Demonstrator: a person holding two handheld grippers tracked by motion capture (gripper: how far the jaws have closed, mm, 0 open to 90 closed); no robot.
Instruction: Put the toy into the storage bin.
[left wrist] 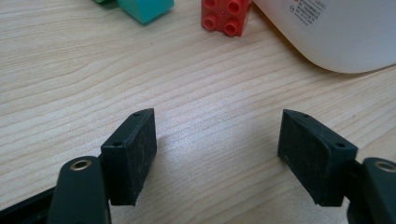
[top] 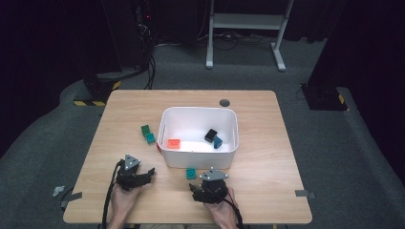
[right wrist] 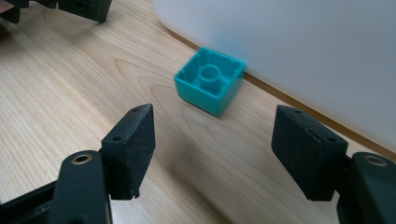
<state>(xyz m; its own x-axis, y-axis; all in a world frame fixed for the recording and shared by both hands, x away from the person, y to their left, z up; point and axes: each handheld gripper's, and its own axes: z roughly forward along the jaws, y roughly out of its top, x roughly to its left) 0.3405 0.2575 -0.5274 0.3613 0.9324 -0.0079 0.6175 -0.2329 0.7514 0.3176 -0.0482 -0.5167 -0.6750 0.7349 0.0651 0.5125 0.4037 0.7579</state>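
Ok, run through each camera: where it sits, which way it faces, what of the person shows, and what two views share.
High view: above the person's side, looking forward and down on the table and white bin; both forearms, the left gripper and right gripper show.
Left gripper view: rides the left gripper, looks along its open fingers at a red brick beside the bin.
Right gripper view: rides the right gripper, looks past open fingers at a teal brick lying studs-down by the bin.
Shared: high and right gripper views both show that teal brick.

Bright, evenly lit table [top: 267, 191] amid dark surroundings; sharp, soft shadows.
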